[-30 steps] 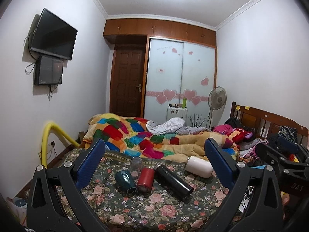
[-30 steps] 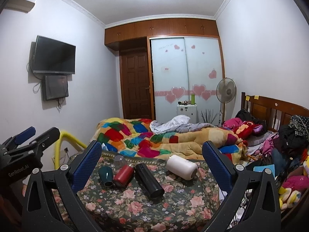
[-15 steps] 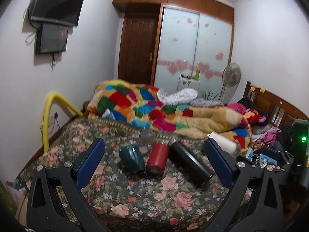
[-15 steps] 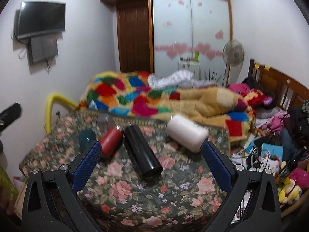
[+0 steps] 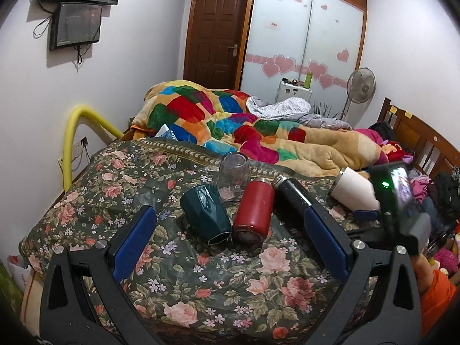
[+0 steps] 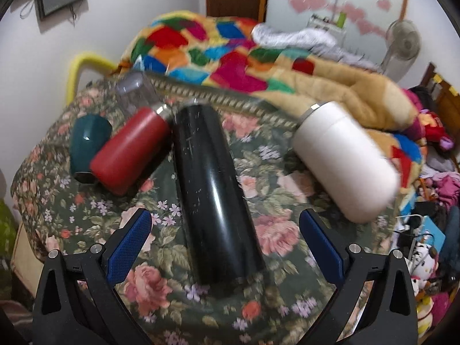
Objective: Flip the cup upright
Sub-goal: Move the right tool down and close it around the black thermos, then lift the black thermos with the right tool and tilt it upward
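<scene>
Several cups lie on their sides on a floral cloth (image 5: 218, 281). In the left wrist view a teal cup (image 5: 205, 215), a red flask (image 5: 253, 210), a black flask (image 5: 293, 198) and a white flask (image 5: 352, 191) lie there, with a clear glass (image 5: 233, 176) behind. My left gripper (image 5: 230, 247) is open just short of the teal cup and red flask. In the right wrist view my right gripper (image 6: 225, 244) is open with the black flask (image 6: 214, 189) between its fingers. The white flask (image 6: 345, 158), red flask (image 6: 130, 149) and teal cup (image 6: 87, 143) lie beside it.
A colourful quilt (image 5: 244, 126) is heaped behind the floral cloth. A yellow pipe (image 5: 74, 132) curves at the left wall. Clothes and toys (image 6: 431, 201) pile up at the right by a wooden headboard (image 5: 417, 135). The right gripper's body (image 5: 402, 201) shows at the right of the left view.
Both grippers have moved forward and down toward the cups. The black flask now lies between the right gripper's fingers. Both stay open.
</scene>
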Demonstrator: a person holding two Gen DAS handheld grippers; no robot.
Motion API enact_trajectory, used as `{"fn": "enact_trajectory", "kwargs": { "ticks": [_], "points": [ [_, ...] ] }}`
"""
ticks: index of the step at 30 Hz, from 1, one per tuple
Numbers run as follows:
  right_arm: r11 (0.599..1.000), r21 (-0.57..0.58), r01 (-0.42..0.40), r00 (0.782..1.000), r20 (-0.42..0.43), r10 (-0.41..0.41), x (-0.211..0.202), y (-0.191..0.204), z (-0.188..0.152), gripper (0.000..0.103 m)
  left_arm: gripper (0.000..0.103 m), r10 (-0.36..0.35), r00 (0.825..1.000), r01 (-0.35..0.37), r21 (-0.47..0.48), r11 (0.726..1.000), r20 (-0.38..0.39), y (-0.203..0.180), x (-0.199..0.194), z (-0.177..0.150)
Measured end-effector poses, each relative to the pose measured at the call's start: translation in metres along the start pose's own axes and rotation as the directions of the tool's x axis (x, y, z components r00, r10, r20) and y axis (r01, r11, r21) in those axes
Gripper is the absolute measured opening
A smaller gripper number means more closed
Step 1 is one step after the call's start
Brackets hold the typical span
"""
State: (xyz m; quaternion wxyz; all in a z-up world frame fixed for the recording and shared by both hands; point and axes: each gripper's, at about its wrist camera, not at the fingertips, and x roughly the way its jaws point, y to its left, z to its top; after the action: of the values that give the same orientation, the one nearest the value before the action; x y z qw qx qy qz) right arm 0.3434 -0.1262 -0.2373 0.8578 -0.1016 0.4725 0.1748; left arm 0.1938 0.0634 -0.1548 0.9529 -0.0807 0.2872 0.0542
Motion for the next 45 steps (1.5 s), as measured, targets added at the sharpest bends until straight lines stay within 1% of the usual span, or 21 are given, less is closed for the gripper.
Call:
{"fn": "enact_trajectory", "kwargs": {
  "ticks": [5, 7, 9, 11, 14, 19, 23, 34, 40, 45],
  "points": [
    [0.999, -0.021, -0.044, 0.994, -0.100, 0.042, 0.030, 0.002, 0.011, 0.094, 0.103, 0.000, 1.000, 0.000, 0.034, 0.999, -0.003, -0.007, 0.008, -0.002],
    [0.997, -0.026, -0.069, 0.989, -0.132, 0.065, 0.037, 0.004, 0.014, 0.087, 0.103, -0.006, 1.000, 0.006, 0.040, 0.999, -0.004, -0.008, 0.010, -0.002],
    [0.996, -0.035, -0.077, 0.984, -0.163, 0.070, 0.046, 0.005, 0.016, 0.085, 0.103, -0.008, 1.000, 0.008, 0.046, 0.999, -0.007, -0.010, 0.012, -0.003],
    [0.995, -0.039, -0.087, 0.978, -0.193, 0.078, 0.054, 0.005, 0.018, 0.081, 0.103, -0.007, 1.000, 0.007, 0.049, 0.999, -0.007, -0.011, 0.014, -0.003],
    [0.994, -0.031, -0.107, 0.967, -0.236, 0.097, 0.064, 0.004, 0.019, 0.072, 0.103, -0.004, 1.000, 0.004, 0.048, 0.999, -0.006, -0.011, 0.014, -0.003],
    [0.995, -0.081, -0.065, 0.972, -0.232, 0.044, 0.066, 0.011, 0.021, 0.064, 0.103, 0.006, 1.000, -0.006, 0.038, 0.999, -0.004, -0.006, 0.015, -0.004],
    [0.995, -0.079, -0.065, 0.973, -0.226, 0.045, 0.066, 0.010, 0.019, 0.064, 0.103, 0.009, 1.000, -0.009, 0.032, 0.999, 0.000, -0.003, 0.013, -0.004],
    [0.994, -0.062, -0.085, 0.970, -0.231, 0.068, 0.051, 0.009, -0.003, 0.063, 0.103, 0.022, 0.999, -0.023, 0.041, 0.999, 0.027, -0.009, -0.007, -0.004],
    [0.995, -0.065, -0.080, 0.977, -0.205, 0.066, 0.027, 0.006, -0.015, 0.063, 0.103, 0.022, 0.999, -0.024, 0.042, 0.999, 0.043, -0.015, -0.022, -0.004],
    [0.992, -0.099, -0.073, 0.984, -0.169, 0.055, 0.002, 0.010, -0.024, 0.063, 0.103, 0.024, 0.998, -0.027, 0.056, 0.998, 0.064, -0.022, -0.039, -0.005]
  ]
}}
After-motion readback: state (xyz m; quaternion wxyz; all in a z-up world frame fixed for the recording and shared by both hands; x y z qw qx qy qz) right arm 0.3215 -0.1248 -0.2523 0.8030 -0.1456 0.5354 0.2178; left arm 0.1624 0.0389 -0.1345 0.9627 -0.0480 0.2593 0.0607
